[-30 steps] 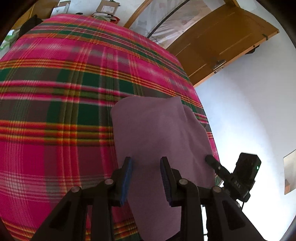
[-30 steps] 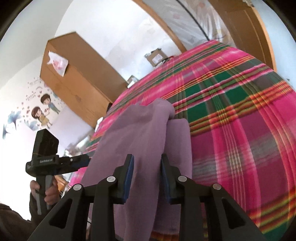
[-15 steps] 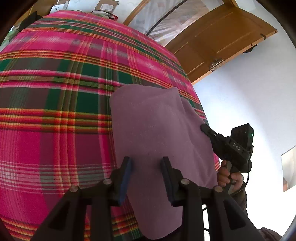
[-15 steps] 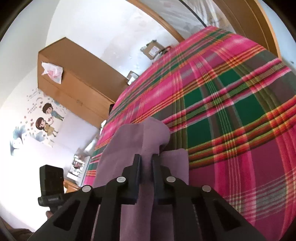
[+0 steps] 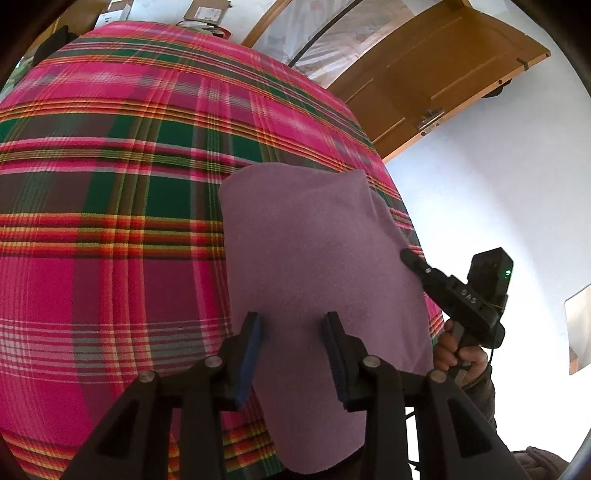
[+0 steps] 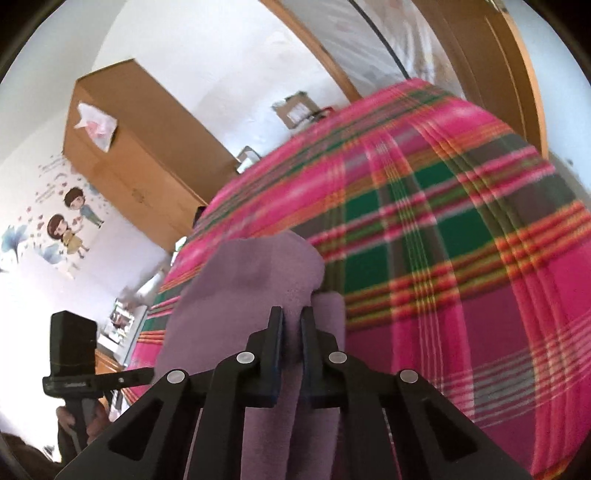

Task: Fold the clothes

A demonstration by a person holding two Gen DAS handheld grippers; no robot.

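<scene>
A mauve garment [image 5: 317, 266] lies folded on the plaid bedspread [image 5: 110, 206], its near end hanging over the bed's edge. My left gripper [image 5: 293, 321] is open, its fingers hovering over the garment's near part with nothing between them. My right gripper [image 6: 291, 314] has narrowed its jaws on a raised fold at the garment's right edge [image 6: 258, 273]. The right gripper also shows in the left wrist view [image 5: 406, 254], touching the cloth's right side. The left gripper shows at the lower left of the right wrist view [image 6: 146, 374].
The pink, green and red plaid bedspread [image 6: 461, 258] covers the whole bed. A wooden door [image 5: 436, 74] stands open at the far right. A wooden wardrobe [image 6: 133, 158] stands against the wall left of the bed. Cardboard boxes [image 5: 207, 9] sit beyond the bed's far end.
My right gripper's jaws closed from open to a narrow grip on the garment's edge fold. My left gripper stayed open and shifted slightly nearer over the cloth.
</scene>
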